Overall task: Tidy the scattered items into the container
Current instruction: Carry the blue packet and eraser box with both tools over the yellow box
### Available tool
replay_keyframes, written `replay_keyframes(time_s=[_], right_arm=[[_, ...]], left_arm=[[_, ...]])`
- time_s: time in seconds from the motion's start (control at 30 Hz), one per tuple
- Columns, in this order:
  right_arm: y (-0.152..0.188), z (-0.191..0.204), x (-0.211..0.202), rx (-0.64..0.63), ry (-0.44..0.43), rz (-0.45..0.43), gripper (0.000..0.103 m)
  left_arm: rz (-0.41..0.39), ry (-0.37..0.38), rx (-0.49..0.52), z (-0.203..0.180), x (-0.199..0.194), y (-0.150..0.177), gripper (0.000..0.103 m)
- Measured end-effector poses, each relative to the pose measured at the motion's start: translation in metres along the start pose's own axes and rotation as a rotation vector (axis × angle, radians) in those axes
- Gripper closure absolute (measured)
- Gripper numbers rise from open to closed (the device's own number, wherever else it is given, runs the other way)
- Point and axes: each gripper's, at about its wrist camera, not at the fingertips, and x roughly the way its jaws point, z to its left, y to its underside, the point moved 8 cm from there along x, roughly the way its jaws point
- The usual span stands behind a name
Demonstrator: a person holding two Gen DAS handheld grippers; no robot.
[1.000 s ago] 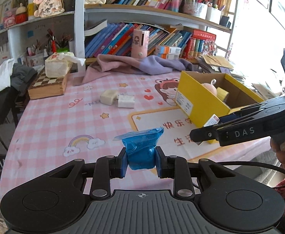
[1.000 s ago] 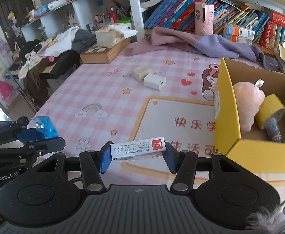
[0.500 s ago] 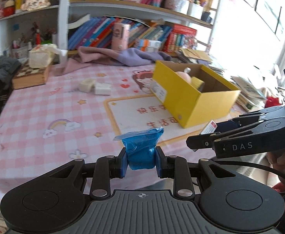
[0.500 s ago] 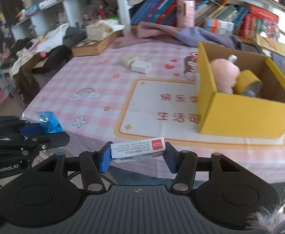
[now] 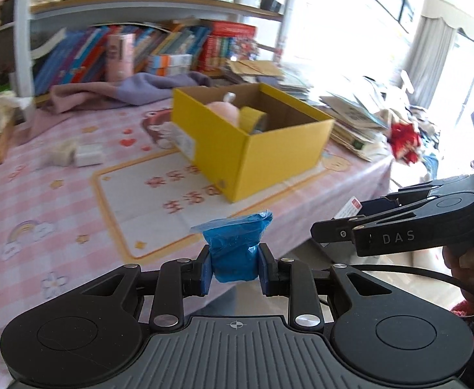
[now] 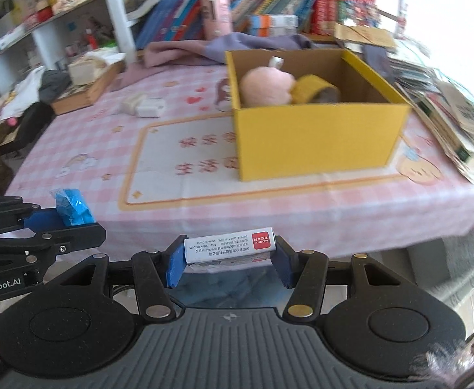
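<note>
blue crinkled plastic packet (image 5: 234,250) sits pinched in the left gripper (image 5: 235,270), jaws closed on its sides. the right gripper (image 6: 229,264) clamps a white carton with a red label (image 6: 229,247) lengthwise. both hang off the near edge of the pink checked worktop (image 6: 84,149). ahead stands the yellow box (image 6: 314,136), holding a pink plush (image 6: 266,89) and tape roll (image 6: 313,89); two white blocks (image 6: 144,107) lie beyond.

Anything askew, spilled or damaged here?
Nothing spilled or damaged. The yellow box stands upright; two small white blocks remain loose on the table. The blue packet and white box sit squarely in the tongs.
</note>
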Motion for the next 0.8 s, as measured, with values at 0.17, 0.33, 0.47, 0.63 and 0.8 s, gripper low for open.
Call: replay_keyframes(time_s=[0.17, 0.33, 0.47, 0.63, 0.8], right_arm=[[0.007, -0.028, -0.009, 0.054, 0.055, 0.000, 0.051], [0.009, -0.054, -0.012, 0.106, 0.096, 0.000, 0.051], [0.002, -0.071, -0.012, 0.129, 0.109, -0.010, 0.051], [-0.012, -0.085, -0.007, 0.126, 0.112, -0.018, 0.051], [-0.027, -0.101, 0.003, 0.126, 0.107, -0.017, 0.051]], left_arm=[[0.016, 0.068, 0.050, -0.024, 0.018, -0.008, 0.077], [0.025, 0.109, 0.096, -0.043, 0.035, -0.018, 0.077], [0.010, 0.121, 0.130, -0.055, 0.045, -0.030, 0.077], [-0.012, 0.130, 0.146, -0.060, 0.057, -0.048, 0.077], [-0.031, 0.130, 0.153, -0.062, 0.070, -0.063, 0.077]])
